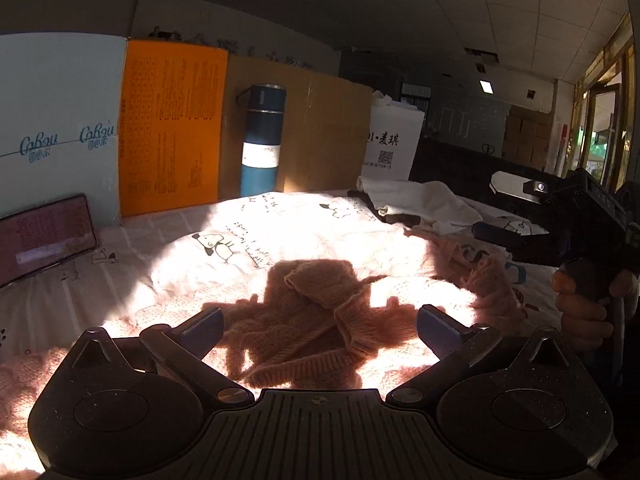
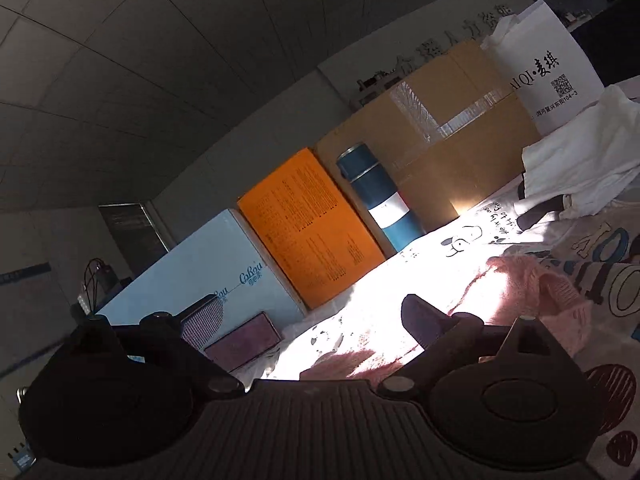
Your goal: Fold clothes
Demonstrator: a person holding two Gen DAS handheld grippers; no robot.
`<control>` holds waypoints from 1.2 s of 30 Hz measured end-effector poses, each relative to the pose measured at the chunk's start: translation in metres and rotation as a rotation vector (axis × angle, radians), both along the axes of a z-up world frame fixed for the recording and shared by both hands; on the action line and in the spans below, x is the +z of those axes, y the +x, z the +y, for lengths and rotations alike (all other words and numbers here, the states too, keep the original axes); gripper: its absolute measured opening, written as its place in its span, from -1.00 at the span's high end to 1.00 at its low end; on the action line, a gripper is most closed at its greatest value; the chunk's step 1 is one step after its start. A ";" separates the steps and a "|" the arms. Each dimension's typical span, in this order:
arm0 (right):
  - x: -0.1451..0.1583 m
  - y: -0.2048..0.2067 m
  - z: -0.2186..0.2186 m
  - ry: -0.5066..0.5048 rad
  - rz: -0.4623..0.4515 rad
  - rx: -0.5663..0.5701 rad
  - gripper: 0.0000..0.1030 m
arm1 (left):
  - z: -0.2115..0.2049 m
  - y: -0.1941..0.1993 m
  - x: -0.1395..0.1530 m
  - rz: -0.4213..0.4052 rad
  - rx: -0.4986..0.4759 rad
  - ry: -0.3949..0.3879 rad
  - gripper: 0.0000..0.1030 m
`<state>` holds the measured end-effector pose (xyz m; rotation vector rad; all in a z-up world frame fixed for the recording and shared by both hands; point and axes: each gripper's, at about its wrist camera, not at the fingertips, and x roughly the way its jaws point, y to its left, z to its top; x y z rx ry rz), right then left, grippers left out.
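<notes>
— Sweater (image 1: 304,320) lying on the printed sheet (image 1: 248,220), just ahead of the left tongs (image 1: 320,324). One part (image 1: 492,280) trailing off to the right, beneath the right tongs (image 1: 508,212).

— Behind it?

— A row standing along the far edge of the surface: box (image 1: 60,128) at far left, then a panel (image 1: 172,128), a flask (image 1: 262,140) in front of a carton (image 1: 320,132), a bag (image 1: 394,140) at right.

— Anything else on the sheet?

— Heap of clothes (image 1: 424,204) at back right, before the bag. Phone (image 1: 44,236) at far left, propped before the box.
</notes>
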<state>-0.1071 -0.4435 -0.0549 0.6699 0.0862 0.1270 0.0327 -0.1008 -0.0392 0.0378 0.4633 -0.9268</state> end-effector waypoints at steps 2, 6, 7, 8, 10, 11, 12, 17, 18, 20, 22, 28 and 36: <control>-0.011 0.004 -0.005 0.032 0.023 -0.039 -0.87 | -0.011 0.008 0.001 0.037 0.017 0.010 -0.99; -0.021 0.008 -0.012 0.075 0.035 -0.047 -0.92 | -0.047 0.020 -0.007 0.101 -0.025 0.064 -0.97; -0.023 0.009 -0.013 0.083 0.035 -0.042 -0.93 | -0.055 0.021 -0.011 0.114 -0.041 0.083 -0.90; -0.024 0.009 -0.014 0.089 0.040 -0.041 -0.94 | -0.061 0.022 -0.015 0.129 -0.061 0.095 -0.84; -0.026 0.009 -0.015 0.104 0.052 -0.039 -0.94 | -0.065 0.021 -0.020 0.142 -0.090 0.108 -0.52; -0.027 0.009 -0.015 0.110 0.053 -0.036 -0.94 | -0.066 0.020 -0.022 0.146 -0.103 0.112 0.02; -0.027 0.009 -0.016 0.114 0.054 -0.032 -0.94 | -0.067 0.020 -0.024 0.149 -0.116 0.115 0.25; -0.028 0.008 -0.016 0.119 0.053 -0.024 -0.94 | -0.054 0.008 -0.012 0.138 -0.125 0.051 0.64; -0.028 0.007 -0.016 0.120 0.053 -0.026 -0.94 | -0.049 0.004 -0.007 0.136 -0.117 0.029 0.64; -0.028 0.007 -0.015 0.123 0.054 -0.027 -0.94 | -0.036 -0.004 0.002 0.149 -0.095 -0.021 0.64; -0.028 0.007 -0.015 0.123 0.054 -0.027 -0.94 | -0.023 -0.012 0.004 0.186 -0.056 -0.065 0.64; -0.020 -0.003 -0.013 0.121 0.042 -0.045 -0.94 | -0.014 -0.019 -0.015 0.256 0.062 -0.018 0.64; 0.010 -0.024 0.018 -0.182 0.118 0.144 -1.00 | -0.012 -0.023 -0.021 0.229 0.033 -0.047 0.63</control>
